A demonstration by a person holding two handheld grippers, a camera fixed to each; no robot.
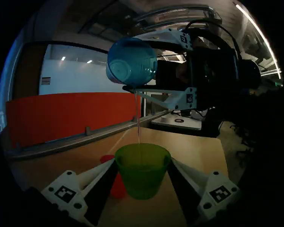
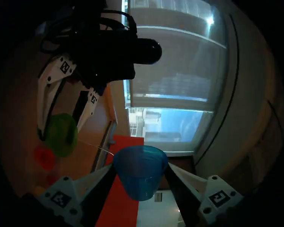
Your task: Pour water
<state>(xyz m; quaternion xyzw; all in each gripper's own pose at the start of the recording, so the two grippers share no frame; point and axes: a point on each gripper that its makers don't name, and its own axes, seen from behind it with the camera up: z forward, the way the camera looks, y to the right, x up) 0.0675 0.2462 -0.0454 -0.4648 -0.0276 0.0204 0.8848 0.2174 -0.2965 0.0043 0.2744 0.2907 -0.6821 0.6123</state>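
At the near end, the left gripper (image 1: pixel 142 176) is seen with both fingers pressed on the sides of a green cup (image 1: pixel 142 178), which is held upright, mouth up, low over a wooden table (image 1: pixel 195 151); whether its base touches the table cannot be told. A red cup (image 1: pixel 117 187) is placed just behind and to the left of the green cup and is partly hidden by it. A thin stream of water (image 1: pixel 137 117) is seen falling straight into the green cup's mouth. Above it, a blue cup (image 1: pixel 131 66) is held steeply tipped, the stream leaving its lowest edge. The blue cup is clamped on both sides by the fingers of the right gripper (image 2: pixel 140 172), as is shown up close in the right gripper view. Beyond the table an orange partition (image 1: pixel 66 113) is noted, and a window (image 1: pixel 77 77) above it.
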